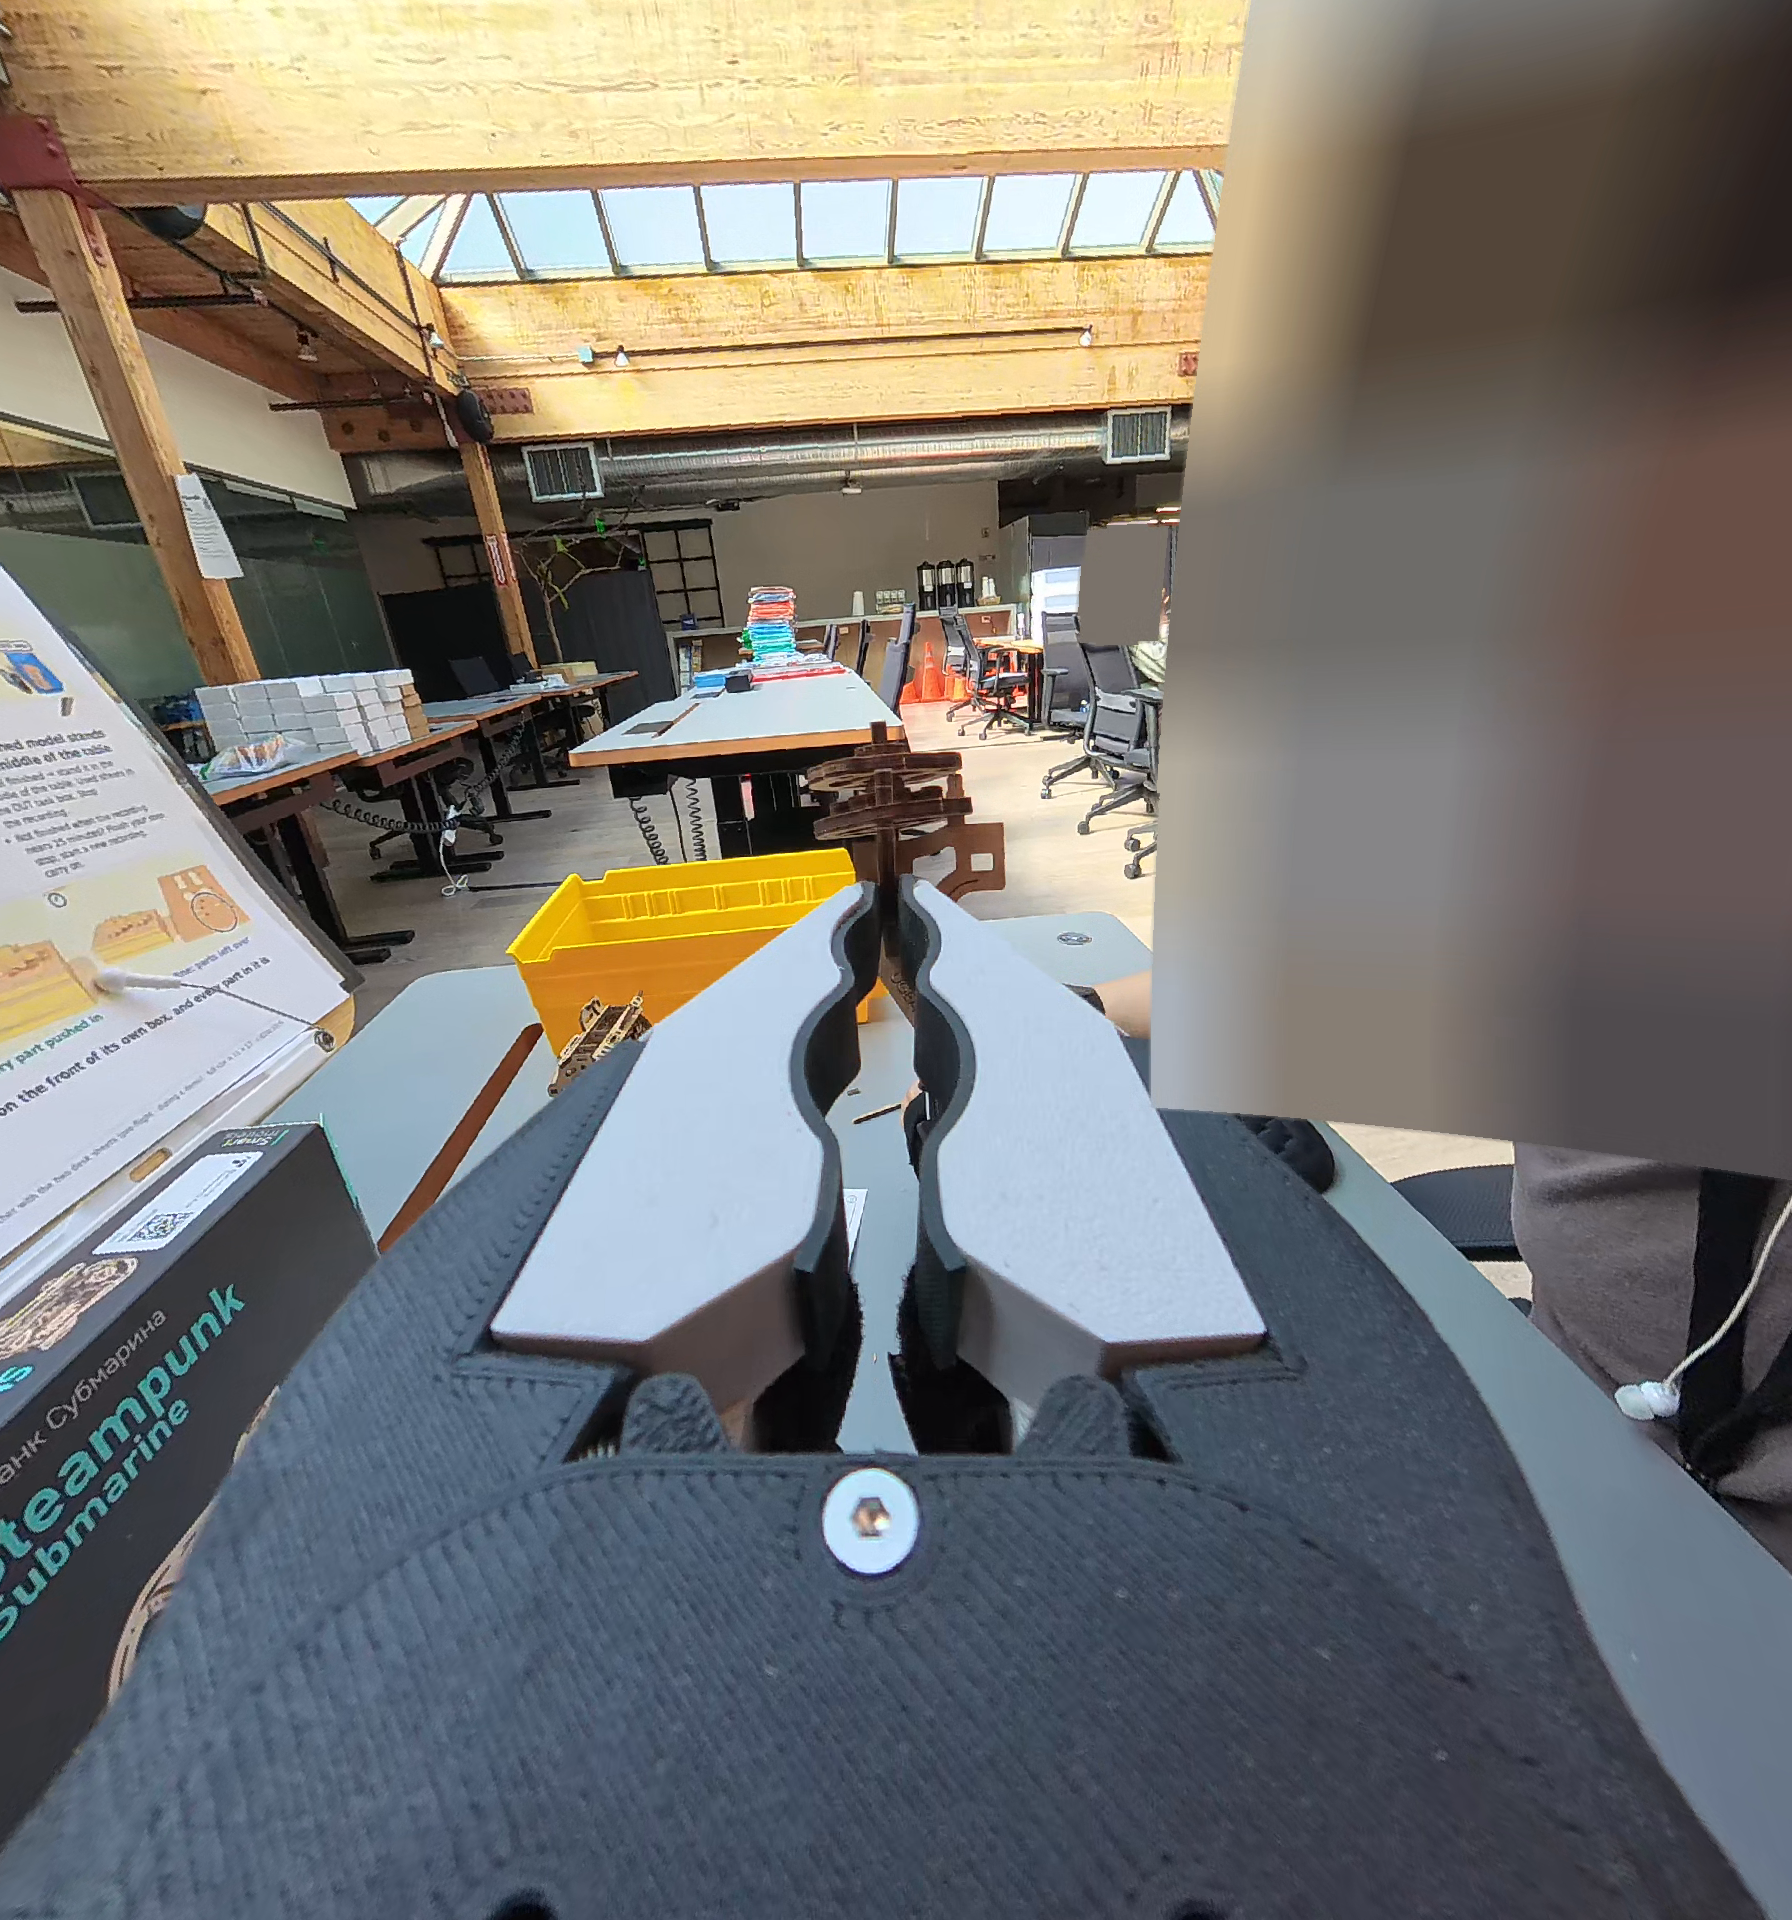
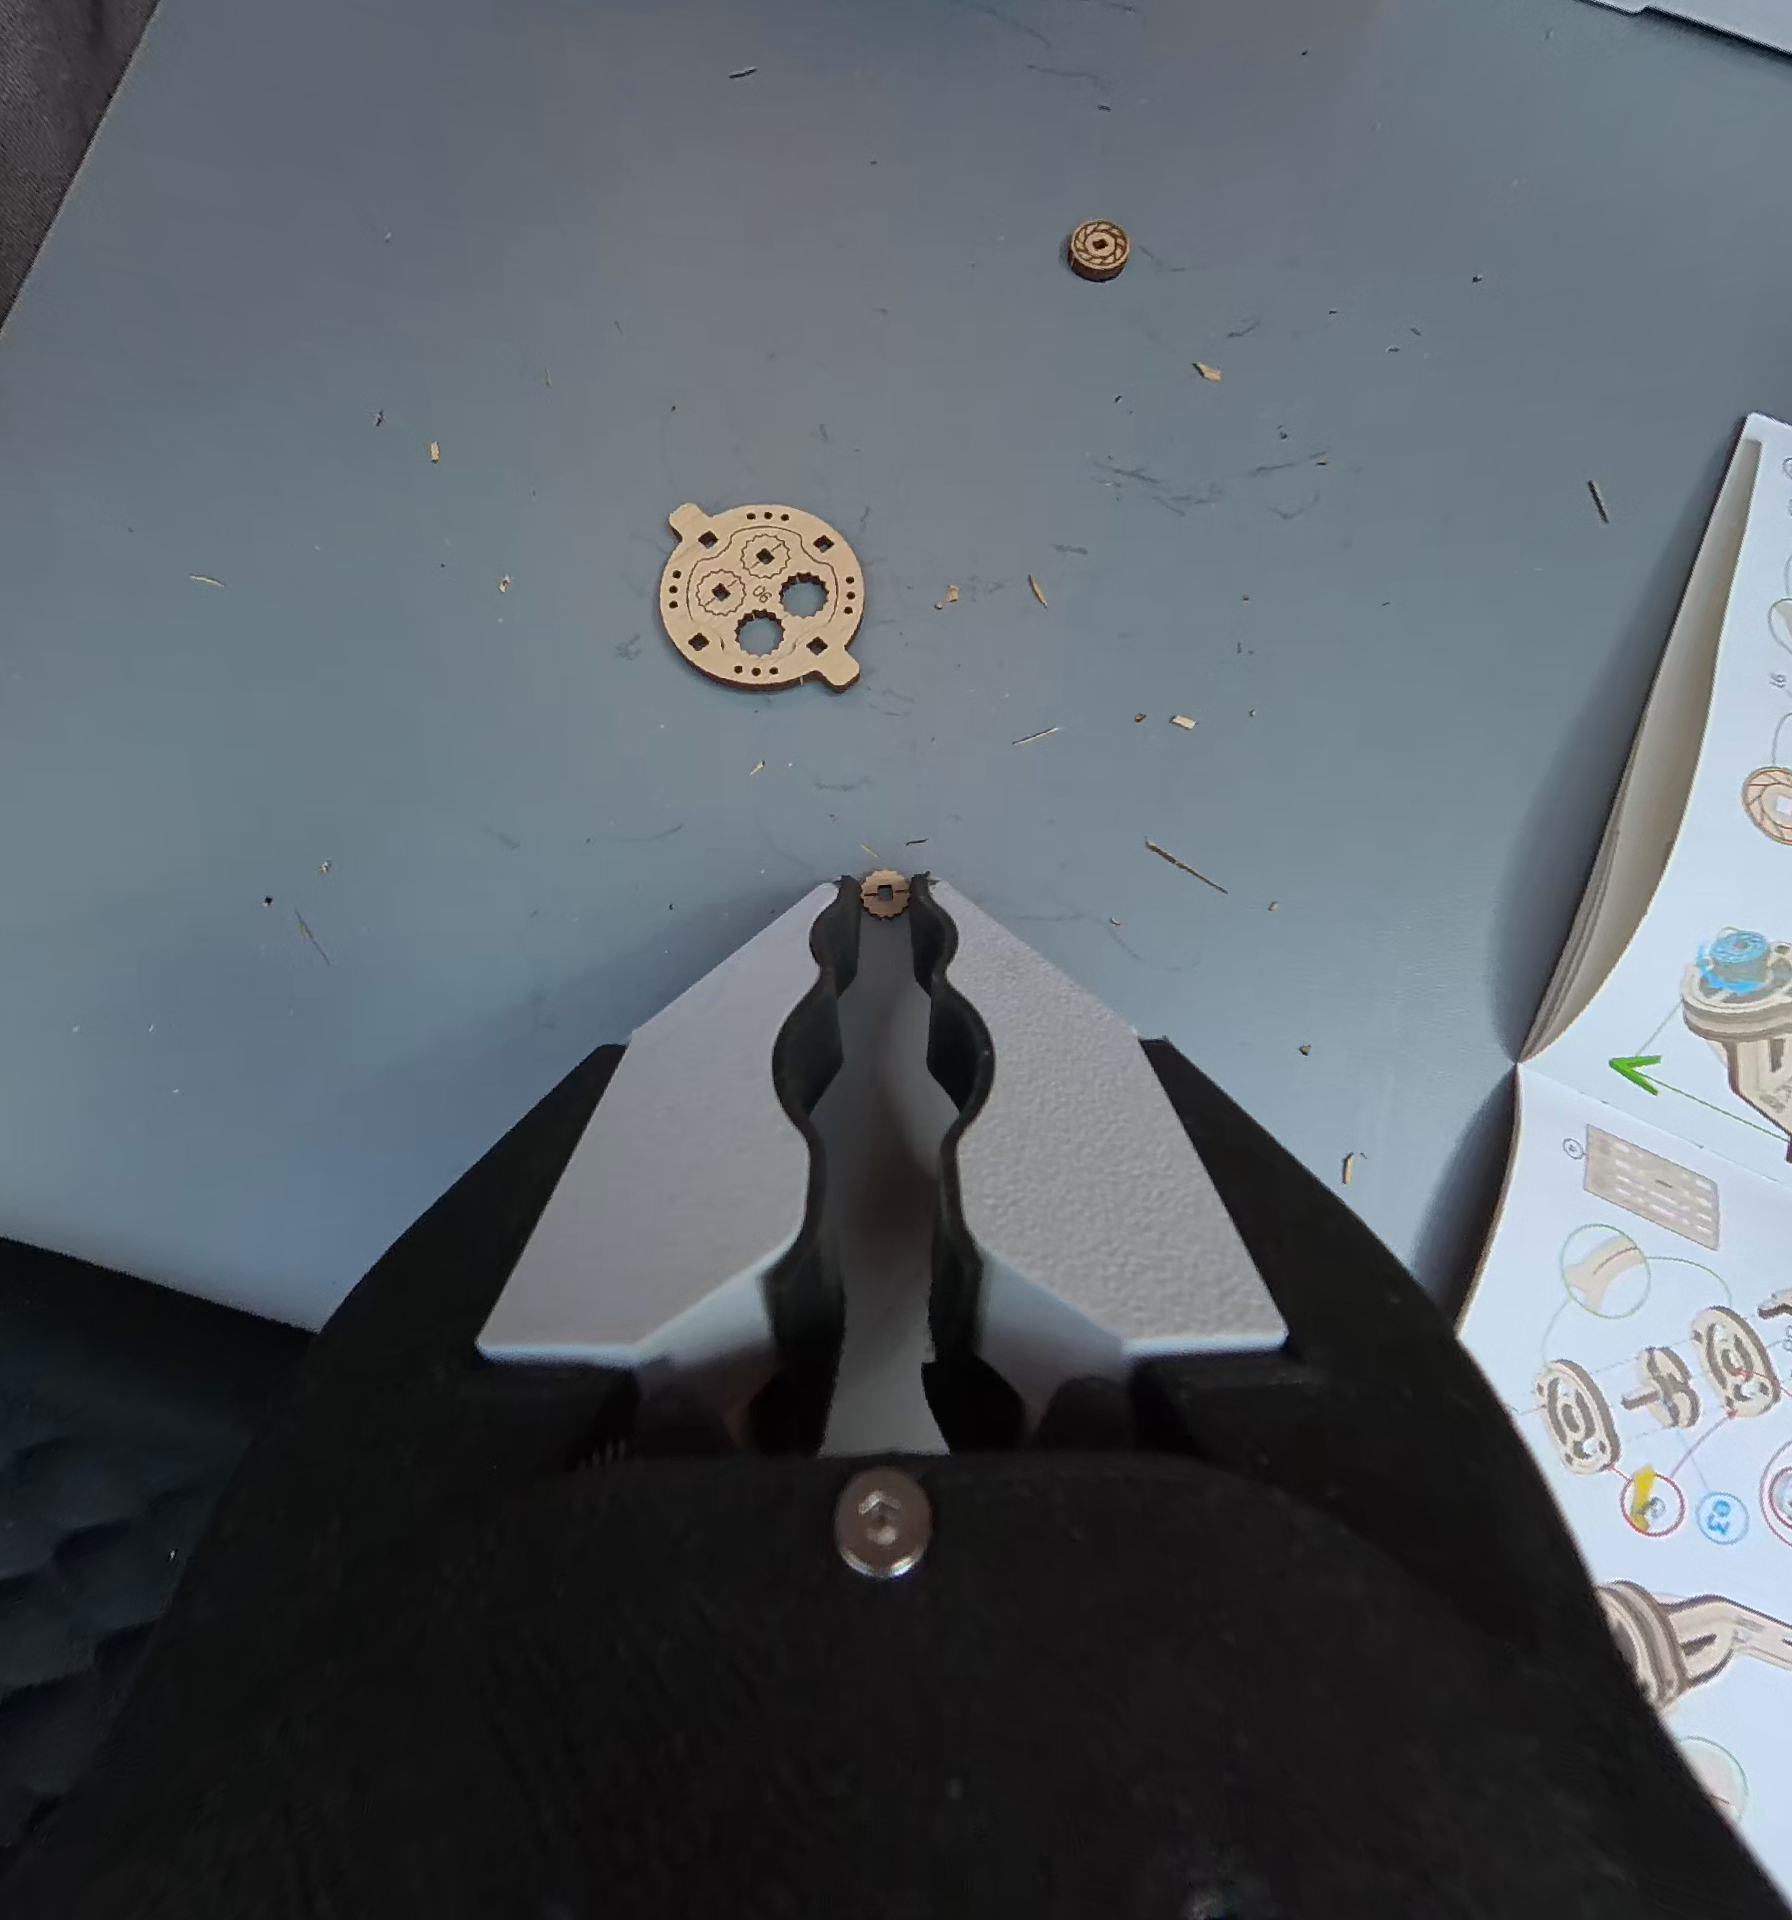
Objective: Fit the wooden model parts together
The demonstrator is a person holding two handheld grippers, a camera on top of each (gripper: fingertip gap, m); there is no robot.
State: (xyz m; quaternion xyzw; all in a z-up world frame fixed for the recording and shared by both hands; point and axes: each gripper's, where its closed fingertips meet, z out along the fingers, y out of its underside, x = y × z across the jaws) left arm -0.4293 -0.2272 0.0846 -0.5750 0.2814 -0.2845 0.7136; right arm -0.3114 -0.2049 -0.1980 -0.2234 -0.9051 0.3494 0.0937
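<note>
The likeliest failure is losing the tiny gear [image 2: 884,895]: the right gripper [image 2: 884,896] pinches it only at the very ends of its fingers, by the toothed rim, so a small twist or a slack squeeze could flick it out onto the grey tabletop [image 2: 352,779] among the wood splinters. Seating it could also go askew, since its square hole must meet a matching peg. This gripper points down at the tabletop, well in from the edges; the round plate [image 2: 760,594] with gear-shaped cutouts lies flat beyond it, apart, and a small disc [image 2: 1098,249] farther off. The left gripper [image 1: 890,896] is raised and aimed level across the room, clamped on the dark wooden sub-assembly [image 1: 890,795], above the far edge near a yellow bin [image 1: 663,935].
</note>
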